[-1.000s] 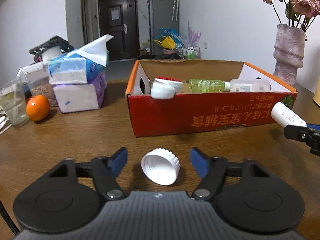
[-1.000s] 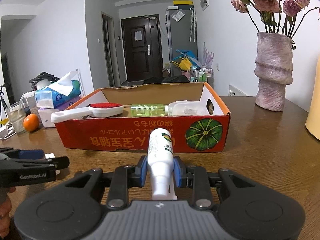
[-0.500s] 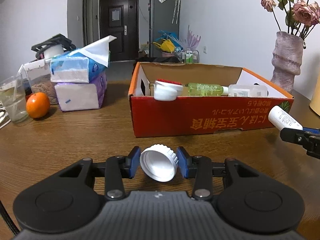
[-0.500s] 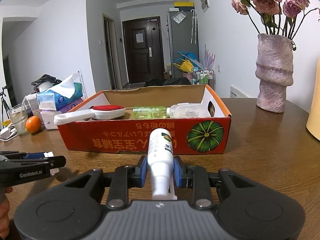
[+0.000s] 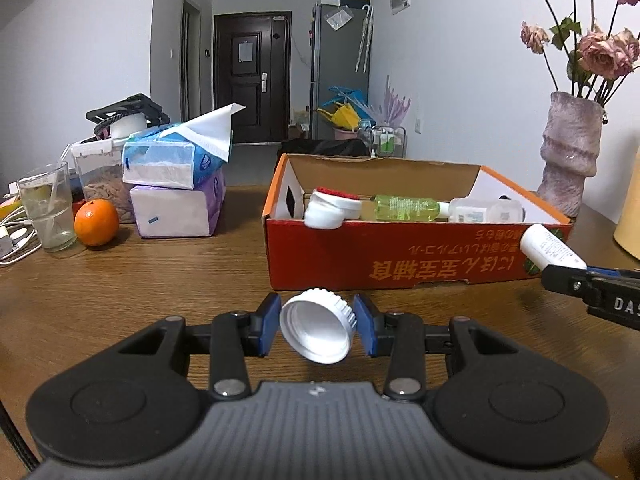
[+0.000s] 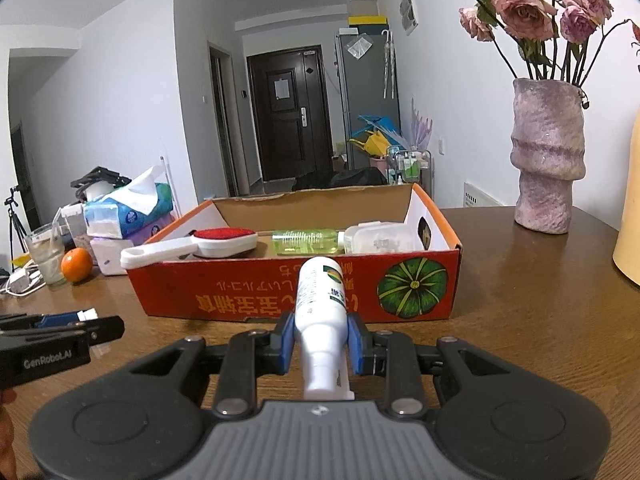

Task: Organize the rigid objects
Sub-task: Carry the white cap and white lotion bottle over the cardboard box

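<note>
My left gripper (image 5: 316, 326) is shut on a white ribbed cap (image 5: 318, 326), held tilted above the wooden table in front of the red cardboard box (image 5: 400, 264). My right gripper (image 6: 320, 340) is shut on a white bottle (image 6: 320, 304) that points at the box's front wall (image 6: 280, 292). The bottle also shows at the right of the left wrist view (image 5: 550, 250). In the box lie a white brush with a red pad (image 6: 192, 246), a green bottle (image 6: 306, 240) and a clear container (image 6: 382, 238).
Left of the box stand stacked tissue packs (image 5: 176, 188), an orange (image 5: 96, 222), a glass with a straw (image 5: 48, 210) and a clear tub (image 5: 102, 178). A pink vase with dried roses (image 6: 546, 160) stands at the back right. A yellow object (image 6: 628, 208) is at the far right edge.
My left gripper closed on the white cap and lifted it off the table. My right gripper rose a little with the bottle still in it.
</note>
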